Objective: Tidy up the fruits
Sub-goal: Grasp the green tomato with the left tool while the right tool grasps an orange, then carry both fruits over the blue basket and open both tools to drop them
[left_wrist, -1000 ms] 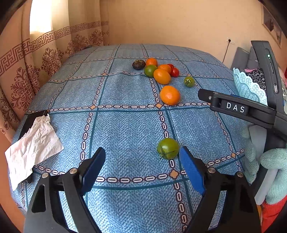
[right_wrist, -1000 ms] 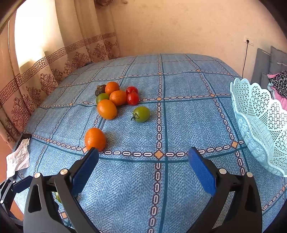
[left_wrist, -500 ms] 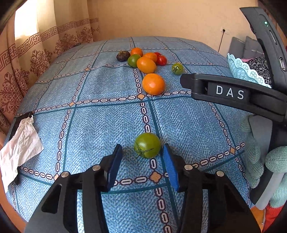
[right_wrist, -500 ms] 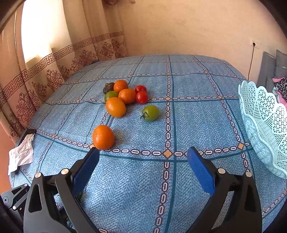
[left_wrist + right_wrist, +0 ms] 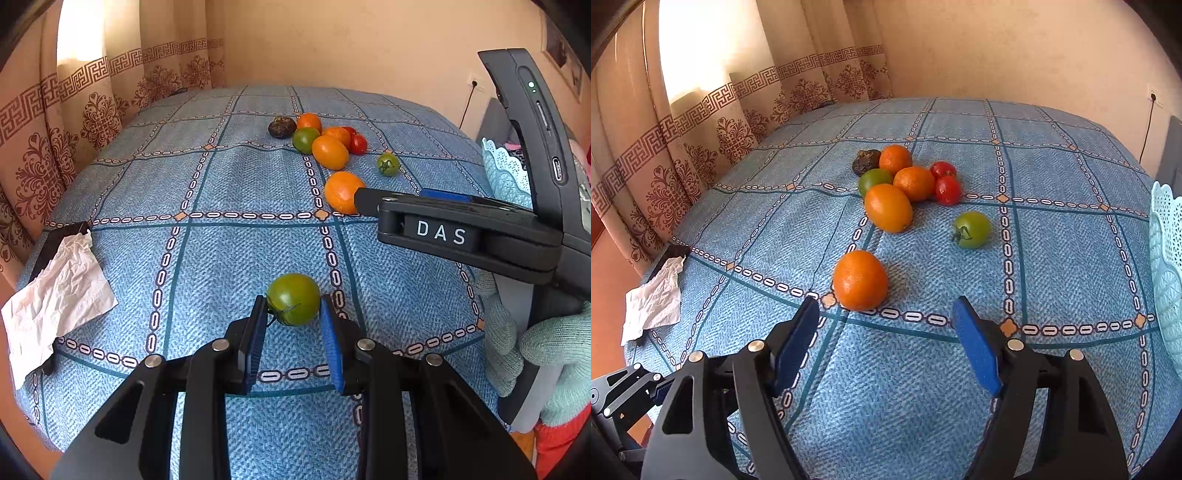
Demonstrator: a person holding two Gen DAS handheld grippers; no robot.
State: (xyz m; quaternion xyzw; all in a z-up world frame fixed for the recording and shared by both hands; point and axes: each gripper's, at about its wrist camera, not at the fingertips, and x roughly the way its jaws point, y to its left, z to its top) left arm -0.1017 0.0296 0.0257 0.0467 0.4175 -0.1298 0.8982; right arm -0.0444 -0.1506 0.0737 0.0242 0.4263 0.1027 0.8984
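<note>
- Green tomato (image 5: 293,299) on the blue checked bedspread (image 5: 229,258), near its front edge; left gripper (image 5: 293,320) pinches it, one blue pad against each side; only the left wrist view shows this grip
- Right wrist view does not show that tomato; just a corner of the left tool at lower left
- Right gripper (image 5: 884,334) spread wide, holding nothing; a lone orange (image 5: 860,280) lies just ahead of it, nearer its left finger
- From the left view the right gripper (image 5: 436,206) comes in side-on, its tip overlapping that orange (image 5: 341,191); gloved hand (image 5: 546,354) on its handle
- Second green tomato (image 5: 971,229) apart, right of the orange; fruit cluster (image 5: 905,177) farther back: oranges, a green one, two red tomatoes, a dark wrinkled fruit
- Pale blue lattice basket (image 5: 1165,266) at the right edge; crumpled white paper (image 5: 55,295) at the left edge
</note>
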